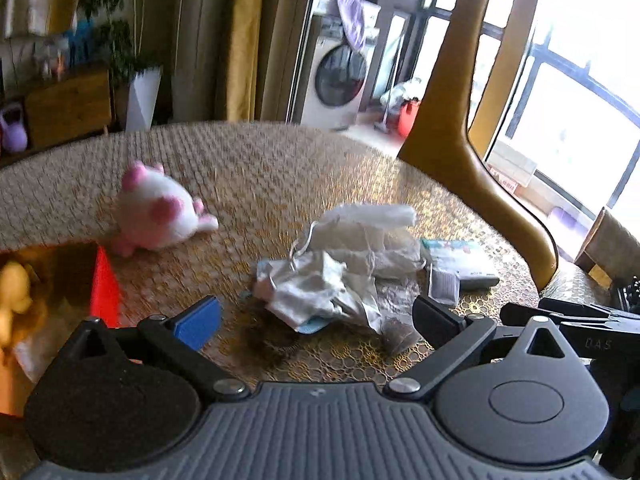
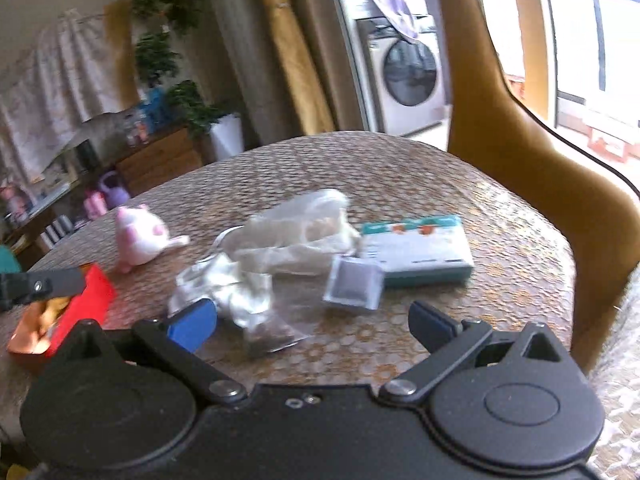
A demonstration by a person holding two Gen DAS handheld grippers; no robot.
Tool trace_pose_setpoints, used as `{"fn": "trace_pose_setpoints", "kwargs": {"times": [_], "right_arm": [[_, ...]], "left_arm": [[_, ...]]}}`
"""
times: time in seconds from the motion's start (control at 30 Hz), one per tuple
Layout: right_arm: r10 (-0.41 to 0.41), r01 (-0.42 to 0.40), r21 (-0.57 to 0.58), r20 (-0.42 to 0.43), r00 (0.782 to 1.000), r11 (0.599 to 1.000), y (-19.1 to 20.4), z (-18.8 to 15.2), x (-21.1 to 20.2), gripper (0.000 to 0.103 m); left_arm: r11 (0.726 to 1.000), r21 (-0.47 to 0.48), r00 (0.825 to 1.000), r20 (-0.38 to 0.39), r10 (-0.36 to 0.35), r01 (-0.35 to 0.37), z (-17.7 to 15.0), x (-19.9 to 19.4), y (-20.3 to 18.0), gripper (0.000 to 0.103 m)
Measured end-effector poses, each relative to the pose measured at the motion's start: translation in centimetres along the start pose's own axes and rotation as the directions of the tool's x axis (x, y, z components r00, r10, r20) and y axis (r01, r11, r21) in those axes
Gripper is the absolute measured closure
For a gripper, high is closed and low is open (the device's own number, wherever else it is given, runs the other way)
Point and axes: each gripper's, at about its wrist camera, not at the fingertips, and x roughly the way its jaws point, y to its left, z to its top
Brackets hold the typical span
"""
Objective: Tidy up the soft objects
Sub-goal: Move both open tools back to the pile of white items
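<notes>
Masks and thin plastic bags lie in a crumpled heap [image 1: 332,276] near the middle of your round woven-pattern table [image 1: 248,168], straight ahead of both tools; from your right wrist the same heap [image 2: 256,264] sits just beyond the blue pad. A clear bag with something dark in it [image 2: 276,332] lies at the near edge of the heap, closest to you. Just right of the heap is a small square packet [image 2: 354,284], touching a flat teal-and-white box [image 2: 420,252] behind it. Well apart to the left, a pink-and-white plush toy [image 1: 160,212] rests on its side on the table. Nearer you on the left stands a red box [image 2: 76,308] with an open top; something yellowish shows inside, too blurred to name. Your left gripper [image 1: 320,316] hangs above the near edge of the heap with its jaws spread wide and nothing between the pads. Your right gripper [image 2: 316,328] is likewise released, its jaws wide over the dark-filled bag without pressing on it. A tan chair back [image 1: 460,120] rises past the far right rim of the table. Beyond it stand a front-loading washing machine [image 2: 404,76], gold curtains [image 1: 244,40] and a potted plant in a white planter [image 1: 142,92].
</notes>
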Motion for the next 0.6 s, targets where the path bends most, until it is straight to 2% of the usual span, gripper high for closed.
{"fn": "trace_pose_setpoints", "kwargs": {"times": [0.3,0.6], "right_arm": [[-0.023,0.023,0.021,-0.020,1.000,0.999,-1.4,1.0,2.9,0.001],[-0.052,0.055,0.046,-0.081,0.995,0.997,-2.0,1.6,6.8,0.006]], "left_arm": [[0.998,-0.014,0.998,-0.015,0.056,-0.056,0.2,4.9,-1.1,0.000],[0.994,0.049,0.994,-0.021,0.103,-0.102,0.1,9.4,-2.7,0.000]]}}
